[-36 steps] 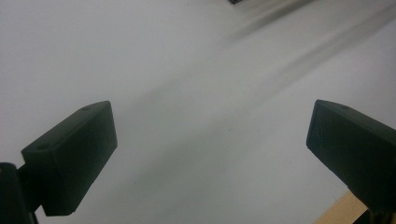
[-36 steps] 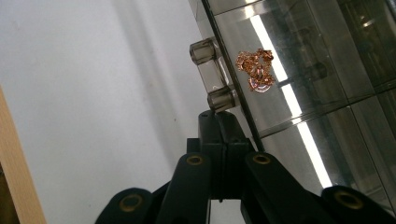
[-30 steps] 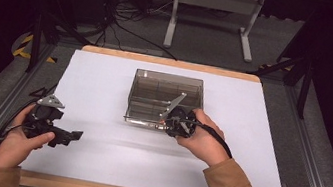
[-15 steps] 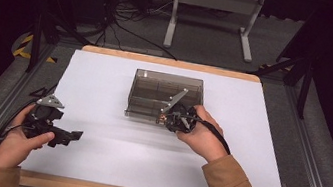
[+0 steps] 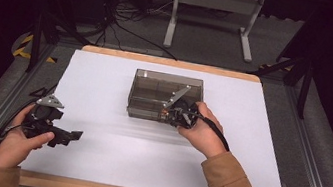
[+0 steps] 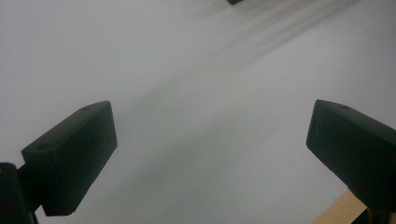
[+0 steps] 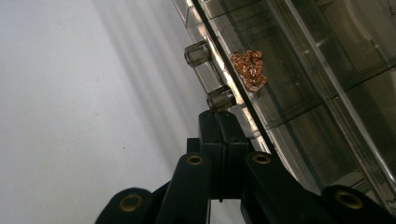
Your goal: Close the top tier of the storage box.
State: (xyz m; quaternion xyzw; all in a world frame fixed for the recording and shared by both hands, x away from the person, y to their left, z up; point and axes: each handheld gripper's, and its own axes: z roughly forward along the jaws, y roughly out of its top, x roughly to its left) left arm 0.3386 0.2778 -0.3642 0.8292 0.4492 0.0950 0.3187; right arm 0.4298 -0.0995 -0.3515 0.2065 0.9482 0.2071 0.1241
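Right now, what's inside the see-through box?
Inside the clear box sits one crinkly copper-coloured clump, close to the front wall. Dividers split the box into compartments; the others look empty, though the right tongs cover part.

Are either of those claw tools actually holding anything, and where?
The left gripper is open over bare table, holding nothing. The right gripper is closed at the front latch of the clear compartment box; whether it pinches it cannot be told.

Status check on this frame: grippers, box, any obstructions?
Left gripper open, idle over the table. Right gripper shut at the clear box latch. Copper clump inside. Nothing in the way.
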